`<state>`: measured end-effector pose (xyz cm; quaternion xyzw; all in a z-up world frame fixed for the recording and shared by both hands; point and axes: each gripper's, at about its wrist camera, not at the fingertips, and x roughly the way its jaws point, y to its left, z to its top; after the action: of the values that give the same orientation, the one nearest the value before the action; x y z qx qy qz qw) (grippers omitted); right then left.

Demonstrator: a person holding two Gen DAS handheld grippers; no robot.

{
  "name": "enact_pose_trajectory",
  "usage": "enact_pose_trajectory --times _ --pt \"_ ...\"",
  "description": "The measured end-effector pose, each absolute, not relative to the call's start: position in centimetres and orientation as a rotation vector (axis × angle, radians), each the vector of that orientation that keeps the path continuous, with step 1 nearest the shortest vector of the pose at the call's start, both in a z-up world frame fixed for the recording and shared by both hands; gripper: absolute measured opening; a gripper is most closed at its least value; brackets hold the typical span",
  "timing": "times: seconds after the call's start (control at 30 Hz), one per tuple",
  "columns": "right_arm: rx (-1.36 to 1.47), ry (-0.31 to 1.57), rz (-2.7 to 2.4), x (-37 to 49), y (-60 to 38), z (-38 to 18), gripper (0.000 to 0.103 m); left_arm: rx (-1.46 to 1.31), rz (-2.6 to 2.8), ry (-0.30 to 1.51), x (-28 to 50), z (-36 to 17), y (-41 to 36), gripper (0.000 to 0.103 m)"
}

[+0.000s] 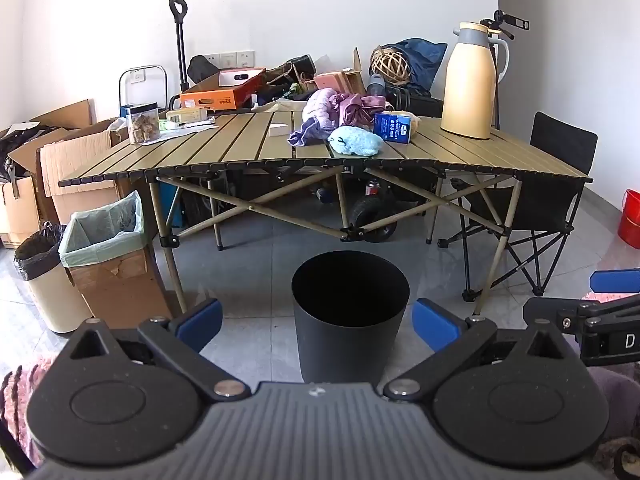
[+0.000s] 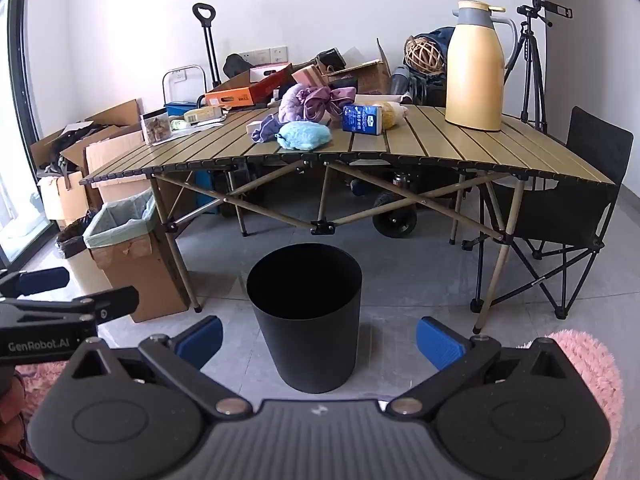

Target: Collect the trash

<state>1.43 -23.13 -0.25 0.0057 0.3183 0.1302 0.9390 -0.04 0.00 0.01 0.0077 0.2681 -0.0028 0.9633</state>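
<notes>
A black round bin (image 1: 350,316) stands on the grey tiled floor in front of the folding table (image 1: 240,148); it also shows in the right wrist view (image 2: 306,320). My left gripper (image 1: 318,326) is open and empty, just short of the bin. My right gripper (image 2: 318,344) is open and empty, also facing the bin. On the table (image 2: 440,140) lie a blue carton (image 1: 392,128) (image 2: 362,119), a light blue fluffy thing (image 1: 356,141) (image 2: 304,135), purple cloths (image 1: 332,114) (image 2: 312,104) and a small white box (image 1: 279,129).
A yellow thermos jug (image 1: 472,80) stands at the table's right. A lined cardboard box (image 1: 108,248) and a black-bagged bin (image 1: 44,276) stand at the left. A black folding chair (image 1: 548,208) is at the right. Boxes and clutter lie behind. A red bucket (image 1: 630,218) is far right.
</notes>
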Motion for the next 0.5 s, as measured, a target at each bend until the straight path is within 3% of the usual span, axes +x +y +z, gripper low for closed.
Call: enact_pose_trajectory --times 0.5 --pt "0.003 0.653 0.260 1.70 -23.07 -0.11 0.103 0.006 -0.007 0.550 -0.02 0.02 0.03 0.103"
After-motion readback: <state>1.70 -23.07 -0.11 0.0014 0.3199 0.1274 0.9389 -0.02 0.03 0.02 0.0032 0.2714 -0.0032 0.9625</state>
